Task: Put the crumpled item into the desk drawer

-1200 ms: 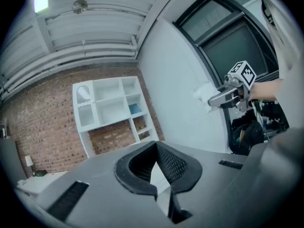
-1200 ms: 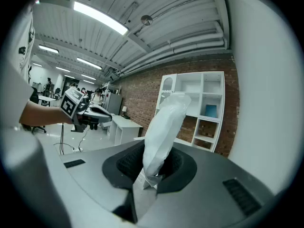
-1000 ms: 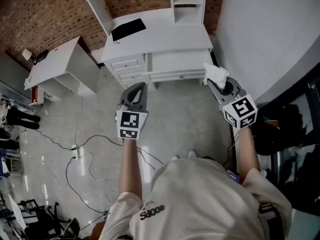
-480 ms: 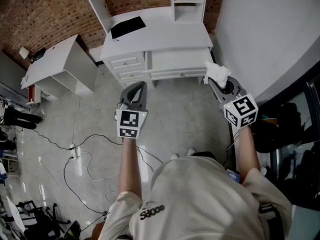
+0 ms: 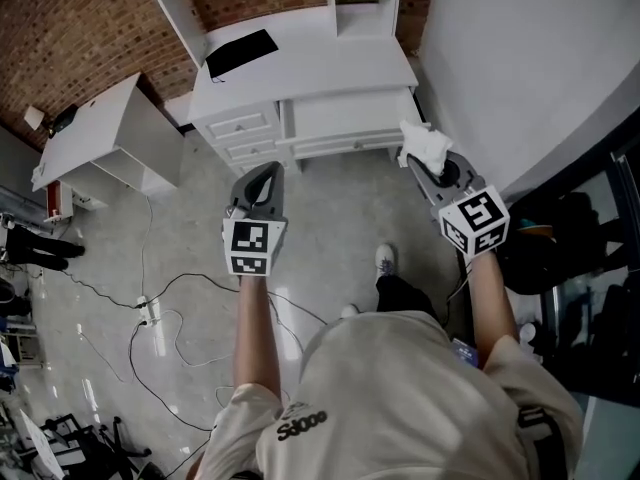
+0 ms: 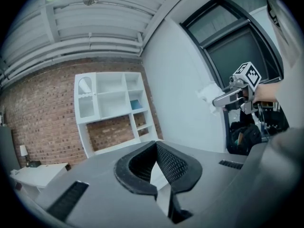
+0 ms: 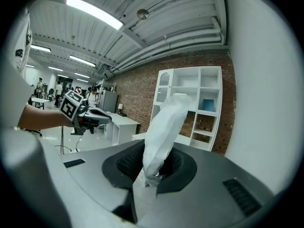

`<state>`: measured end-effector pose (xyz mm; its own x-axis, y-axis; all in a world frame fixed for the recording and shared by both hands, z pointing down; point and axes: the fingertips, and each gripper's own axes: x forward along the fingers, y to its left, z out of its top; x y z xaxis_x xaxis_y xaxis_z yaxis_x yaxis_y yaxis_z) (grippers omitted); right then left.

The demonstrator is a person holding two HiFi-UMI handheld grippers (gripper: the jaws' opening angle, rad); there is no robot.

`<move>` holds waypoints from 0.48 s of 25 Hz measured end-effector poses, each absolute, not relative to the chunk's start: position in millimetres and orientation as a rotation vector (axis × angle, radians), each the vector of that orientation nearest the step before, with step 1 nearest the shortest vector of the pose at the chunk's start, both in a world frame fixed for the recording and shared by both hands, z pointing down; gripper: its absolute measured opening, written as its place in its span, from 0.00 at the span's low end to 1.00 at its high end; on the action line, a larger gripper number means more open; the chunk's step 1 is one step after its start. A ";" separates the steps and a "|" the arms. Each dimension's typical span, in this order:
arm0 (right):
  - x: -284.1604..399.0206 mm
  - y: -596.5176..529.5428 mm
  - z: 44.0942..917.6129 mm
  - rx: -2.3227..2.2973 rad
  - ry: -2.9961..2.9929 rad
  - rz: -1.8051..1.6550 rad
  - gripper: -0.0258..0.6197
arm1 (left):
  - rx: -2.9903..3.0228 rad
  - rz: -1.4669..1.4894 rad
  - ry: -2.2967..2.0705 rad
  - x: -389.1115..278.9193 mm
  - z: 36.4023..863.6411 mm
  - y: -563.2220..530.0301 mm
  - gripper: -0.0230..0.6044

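desk hutch (image 5: 175, 3) cut off above, distant people (image 7: 58, 88) tiny

Desk (image 5: 330, 63), white: one flat black pad (image 5: 241, 53) on top, left rear. Floor (image 5: 335, 213), pale tile: loose cables (image 5: 150, 313). Side table (image 5: 100, 128), white, left of desk.

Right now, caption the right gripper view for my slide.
Right gripper clamps the crumpled white item, white shelf unit and brick wall ahead.

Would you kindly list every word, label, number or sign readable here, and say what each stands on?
Shirt, dark print at its lower left: begins with "S", the rest is too blurred to read.
Left marker cube: square code pattern only, no words.
Right marker cube: the same.
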<state>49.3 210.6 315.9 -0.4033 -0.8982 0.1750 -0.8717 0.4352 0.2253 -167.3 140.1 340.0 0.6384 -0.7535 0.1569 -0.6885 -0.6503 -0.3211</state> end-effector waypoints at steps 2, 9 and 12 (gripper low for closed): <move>56.4 200.6 323.0 1.536 -2.423 -0.118 0.12 | -2.642 -0.430 1.165 -158.9 349.5 130.3 0.07; 87.5 139.7 340.9 1.533 -2.431 -0.076 0.12 | -2.649 -0.493 1.151 -128.1 366.1 78.2 0.07; 103.5 106.8 344.9 1.519 -2.447 -0.071 0.12 | -2.640 -0.520 1.154 -113.2 369.3 48.8 0.07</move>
